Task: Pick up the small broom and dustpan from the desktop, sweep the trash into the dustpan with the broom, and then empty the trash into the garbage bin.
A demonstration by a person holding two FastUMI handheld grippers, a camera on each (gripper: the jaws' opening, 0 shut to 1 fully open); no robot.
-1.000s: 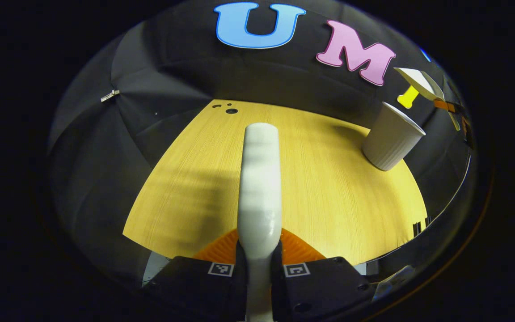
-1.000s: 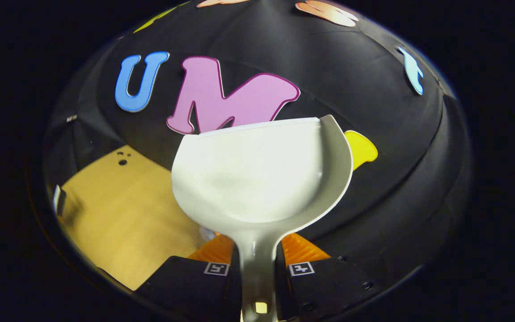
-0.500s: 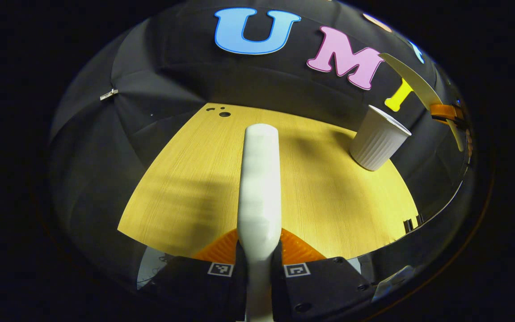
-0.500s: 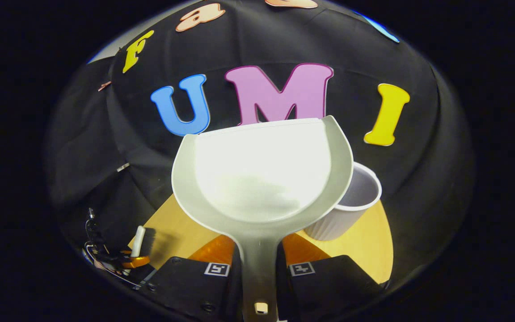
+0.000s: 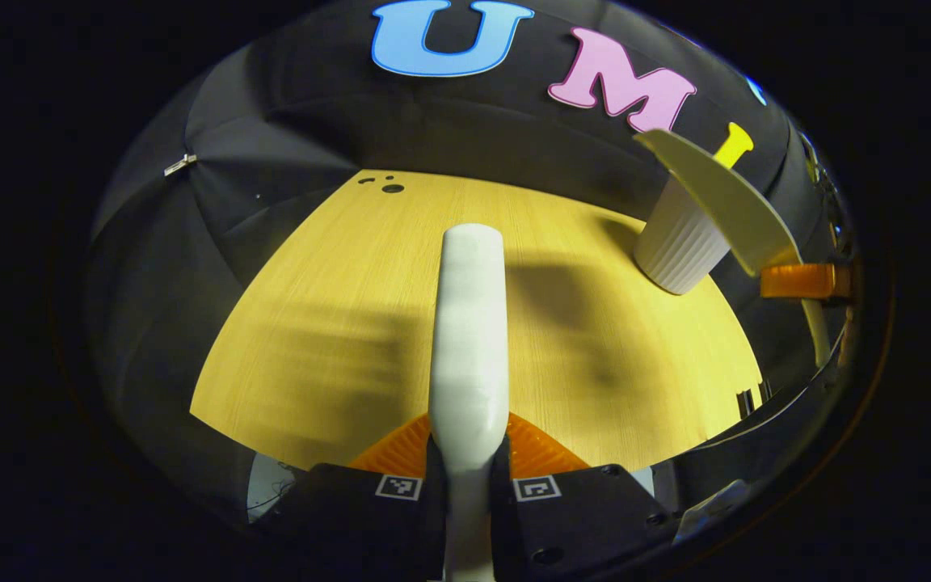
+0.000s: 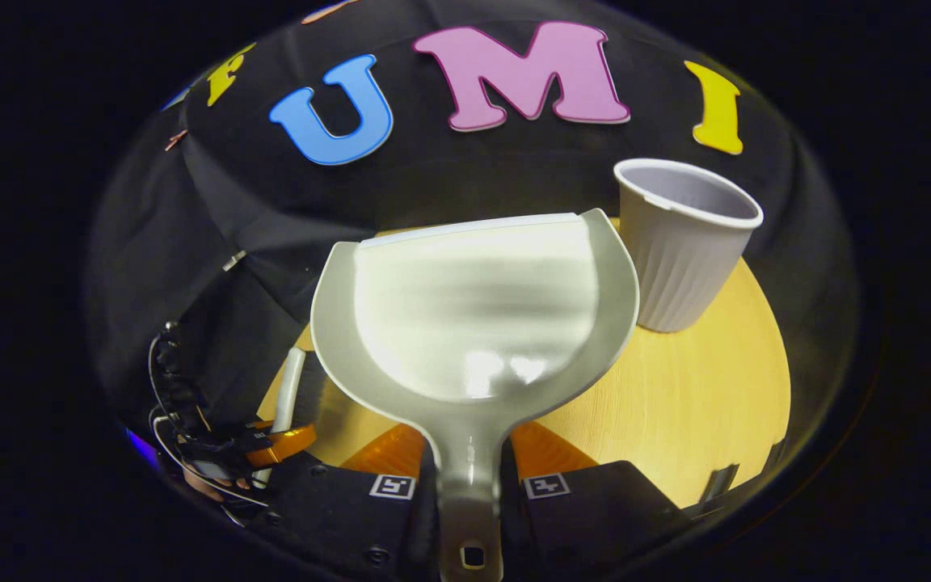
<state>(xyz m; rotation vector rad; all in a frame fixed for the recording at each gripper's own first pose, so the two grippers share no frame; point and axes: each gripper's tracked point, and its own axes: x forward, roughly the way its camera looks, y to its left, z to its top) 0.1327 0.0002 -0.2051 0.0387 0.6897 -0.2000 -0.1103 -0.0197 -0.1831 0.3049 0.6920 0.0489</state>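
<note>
No readable text, label, brand or number stands on any object in either view.

Glossy plastic dustpan (image 6: pixel 473 315), ribbed matt bin (image 6: pixel 680 242), wood-grain desktop (image 5: pixel 336 323).

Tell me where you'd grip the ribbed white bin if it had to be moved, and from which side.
Judgement only: take the bin across its upper wall just below the rim, coming from the side. It stands upright on the desktop and flares toward the top, so the rim would stop a downward slip. Both tools are busy: the right tool grips the dustpan handle, the left tool the broom.
</note>
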